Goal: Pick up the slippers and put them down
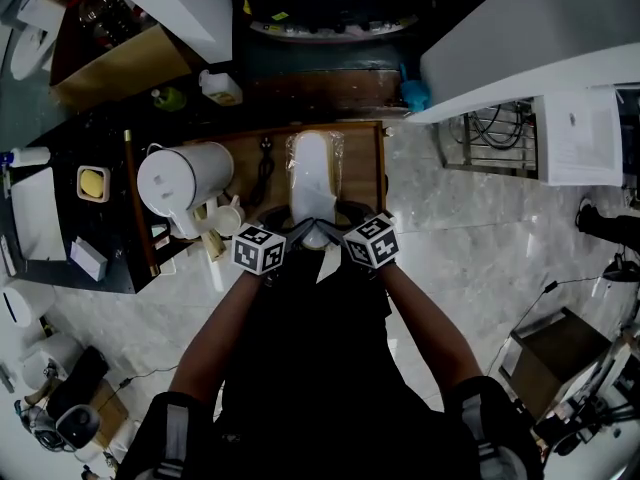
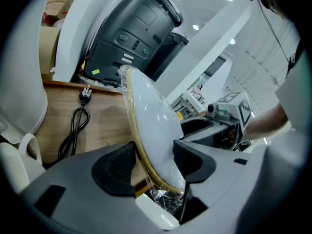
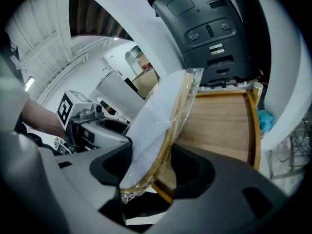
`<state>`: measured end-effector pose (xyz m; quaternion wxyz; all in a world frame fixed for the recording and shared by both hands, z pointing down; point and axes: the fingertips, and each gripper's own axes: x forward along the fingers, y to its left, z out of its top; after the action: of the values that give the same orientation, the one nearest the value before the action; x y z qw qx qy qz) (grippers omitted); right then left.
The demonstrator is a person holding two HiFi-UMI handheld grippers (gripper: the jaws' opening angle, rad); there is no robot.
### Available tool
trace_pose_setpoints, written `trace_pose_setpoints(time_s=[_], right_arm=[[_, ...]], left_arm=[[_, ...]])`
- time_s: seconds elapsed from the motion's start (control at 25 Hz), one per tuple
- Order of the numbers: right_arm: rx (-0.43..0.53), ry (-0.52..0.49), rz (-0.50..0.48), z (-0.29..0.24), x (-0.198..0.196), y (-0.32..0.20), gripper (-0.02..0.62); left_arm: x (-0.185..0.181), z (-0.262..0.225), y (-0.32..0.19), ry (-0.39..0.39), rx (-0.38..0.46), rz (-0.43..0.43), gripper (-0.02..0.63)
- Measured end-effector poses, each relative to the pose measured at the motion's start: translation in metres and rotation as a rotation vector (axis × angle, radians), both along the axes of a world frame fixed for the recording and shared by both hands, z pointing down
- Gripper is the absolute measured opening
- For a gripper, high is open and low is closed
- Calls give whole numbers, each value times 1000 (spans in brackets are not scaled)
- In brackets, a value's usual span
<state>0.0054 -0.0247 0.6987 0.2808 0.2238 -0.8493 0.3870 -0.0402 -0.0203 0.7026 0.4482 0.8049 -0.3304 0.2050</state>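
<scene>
1. slippers (image 1: 312,173), white, plastic-wrapped. head view: over the wooden tray (image 1: 360,178), near end between my left gripper (image 1: 297,232) and right gripper (image 1: 337,232).
2. left gripper view: my jaws clamp the pair's edge.
3. right gripper view: my jaws clamp the opposite edge, pair tilted.

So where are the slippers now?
Head view, centre: the slippers are over the wooden tray, their near end clamped by the left gripper and right gripper, white jug to their left.
</scene>
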Motion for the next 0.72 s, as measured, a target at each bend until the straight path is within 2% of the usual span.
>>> trace_pose_setpoints(time_s=[0.4, 0.72], right_arm=[[-107, 43, 22, 48, -1, -3, 256], [-131, 76, 23, 61, 1, -9, 256]], left_arm=[[0, 41, -8, -32, -77, 12, 245], [1, 56, -15, -35, -124, -27, 245]])
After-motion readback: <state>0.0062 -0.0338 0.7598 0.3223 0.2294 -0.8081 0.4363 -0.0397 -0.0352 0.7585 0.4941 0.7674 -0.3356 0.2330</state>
